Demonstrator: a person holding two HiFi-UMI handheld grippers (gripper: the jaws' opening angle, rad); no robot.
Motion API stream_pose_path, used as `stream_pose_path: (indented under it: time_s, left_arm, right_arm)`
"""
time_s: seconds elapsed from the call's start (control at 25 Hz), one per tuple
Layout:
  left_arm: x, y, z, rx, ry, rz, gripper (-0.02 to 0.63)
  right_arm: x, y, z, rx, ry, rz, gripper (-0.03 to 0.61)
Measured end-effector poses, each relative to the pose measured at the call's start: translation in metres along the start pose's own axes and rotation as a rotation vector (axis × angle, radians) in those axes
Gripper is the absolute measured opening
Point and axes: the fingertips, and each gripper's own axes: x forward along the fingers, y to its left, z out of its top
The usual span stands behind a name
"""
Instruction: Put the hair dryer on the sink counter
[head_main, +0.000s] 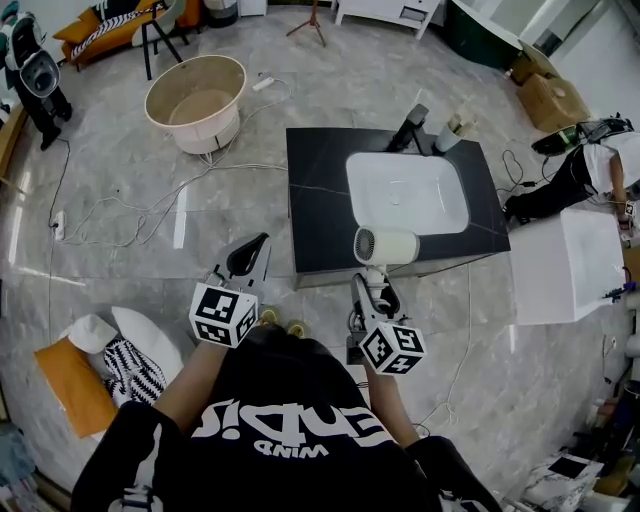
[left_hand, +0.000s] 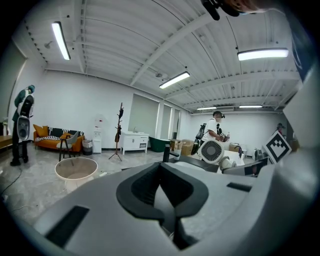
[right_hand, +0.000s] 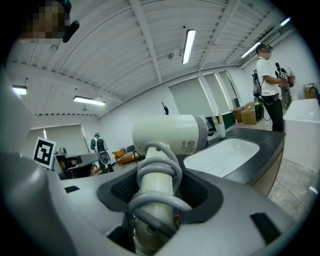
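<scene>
Left gripper (head_main: 247, 260): clenched on nothing, off the 7 o'clock corner of the table (head_main: 318, 190), no part in the job.

Right gripper (head_main: 372, 288): grasping the hair dryer (head_main: 387, 246) by its handle, with cord coils wound round that handle under the pads. Held aloft over the table's 6 o'clock edge, barrel crosswise, basin (head_main: 408, 190) straight ahead at 12 o'clock. Not yet set down.

Possible trouble from here:
- Released on the narrow strip at 6 o'clock: likely to topple off to the floor, probably top-heavy at the barrel.
- Carried too far toward 12 o'clock: into the basin instead of onto the table.
- Laid on the round barrel: may roll.
- Opened with coils caught on a pad: could be dragged back.

Safer, probably: the broad bare slab at the basin's 9 o'clock.
</scene>
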Motion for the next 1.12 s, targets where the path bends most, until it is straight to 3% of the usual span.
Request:
stream_pose_path:
  time_s: [0.56,1.12]
  left_arm:
    - [0.037,0.014,-0.001,0.001,0.012,-0.087,0.009]
    - [0.051,0.028,-0.002,-0.009,0.021,-0.092,0.009]
  right_arm:
    - [0.038,-0.003,0.008,0.007,-0.024,-0.05,0.252]
    - [0.106,-0.018,-0.015,0.001,0.077,-0.042,0.252]
